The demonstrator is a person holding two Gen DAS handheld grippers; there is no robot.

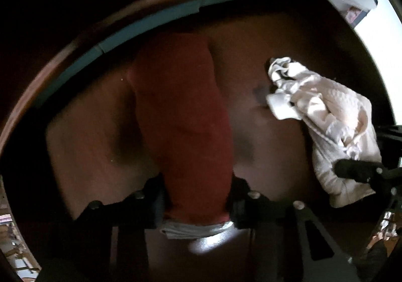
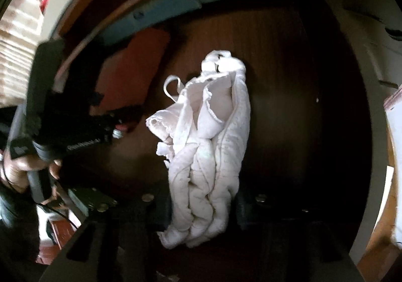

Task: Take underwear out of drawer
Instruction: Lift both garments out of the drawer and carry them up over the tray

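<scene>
While the left gripper [image 1: 197,209] pinches the red underwear [image 1: 183,116] and the right gripper [image 2: 201,209] pinches the white underwear [image 2: 208,131], both inside the drawer [image 2: 289,68], the next move is probably lifting them out.

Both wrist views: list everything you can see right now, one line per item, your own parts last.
red garment: one, dark red, between the left gripper's pads, over the drawer floor
white garment: one, off-white, bunched, between the right gripper's pads
drawer: one, dark brown wood, open, teal strip along its far edge
left gripper: one, black, shut on the red garment
right gripper: one, black, shut on the white garment
hand: one, holding the left gripper's handle
</scene>
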